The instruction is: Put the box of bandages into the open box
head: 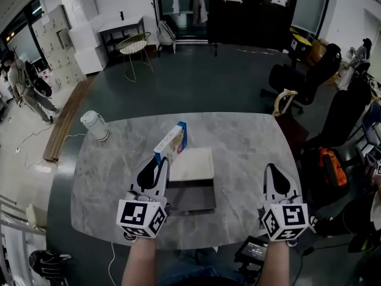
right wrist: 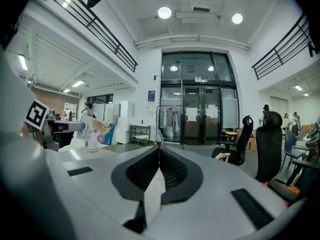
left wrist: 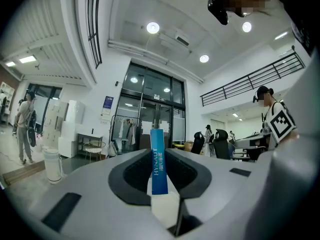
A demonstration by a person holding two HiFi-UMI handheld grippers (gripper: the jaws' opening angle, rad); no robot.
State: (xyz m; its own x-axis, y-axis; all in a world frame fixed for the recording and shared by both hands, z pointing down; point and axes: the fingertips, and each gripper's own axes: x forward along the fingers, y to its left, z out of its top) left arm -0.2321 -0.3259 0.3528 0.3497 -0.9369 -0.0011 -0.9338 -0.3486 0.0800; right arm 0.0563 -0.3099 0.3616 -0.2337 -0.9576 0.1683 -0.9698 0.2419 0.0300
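1. My left claw (head: 156,163) is clamped edge-on on the bandage box (head: 171,142), holding it up by the open box (head: 205,204), probably ready to lower in.
2. My right claw (head: 273,168) is closed and empty, well aside, clear of that path.

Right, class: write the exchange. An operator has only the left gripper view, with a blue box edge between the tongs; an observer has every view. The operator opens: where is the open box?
Observer: On the grey table, the open box lies just right of the left gripper.
Operator: Which box am I holding?
Observer: The bandage box, tilted, above the table.
Operator: And the other gripper?
Observer: The right gripper has its tongs together, empty.
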